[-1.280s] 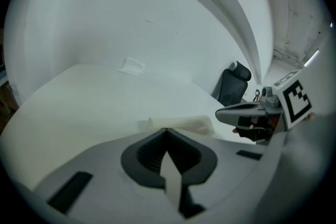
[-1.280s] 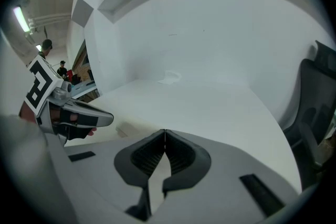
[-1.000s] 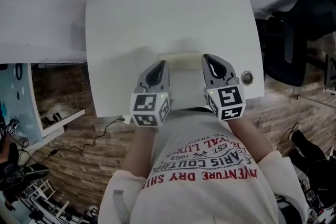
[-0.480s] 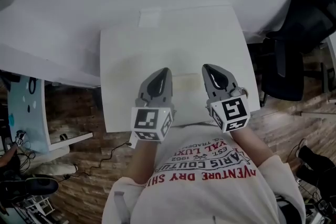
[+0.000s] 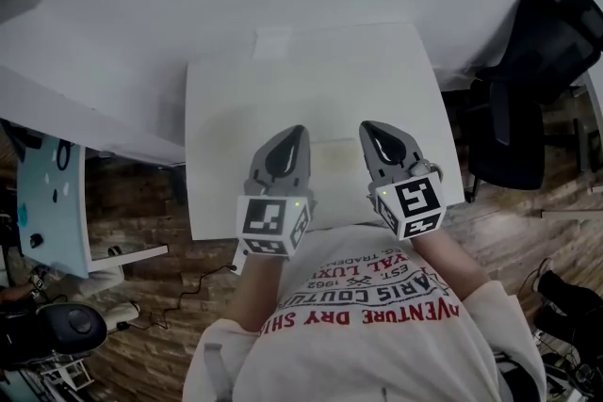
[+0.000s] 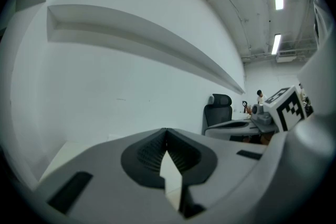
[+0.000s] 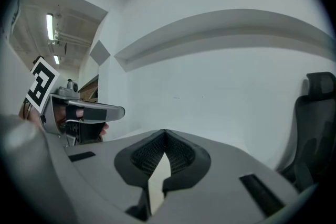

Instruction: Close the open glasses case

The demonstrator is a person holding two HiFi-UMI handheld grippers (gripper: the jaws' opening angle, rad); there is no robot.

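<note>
- Two grippers hang side by side over the near edge of the table [image 5: 311, 61], just in front of the person's chest, both pointing far.
- Left gripper [image 5: 296, 135]: its own view shows the jaws together at the tips with nothing between them, only pale table through the gap behind the tips.
- Right gripper [image 5: 370, 129]: the same, jaws together and empty.
- Case [image 5: 334, 155]: a faint, pale oblong flat on the table, lying between the two grippers and low beneath them.
- Its long axis looks to run left to right, across the line the jaws point along.
- It is too washed out to tell whether its lid stands up or lies down, so the scene fits a case waiting to be shut as well as one already shut.
- Neither gripper view shows the case; both look over it at the far wall, so the jaws are tilted above it.
- Nearness: the right gripper seems a little closer to the case's right end than the left gripper is to its left end, though the difference is slight.
</note>
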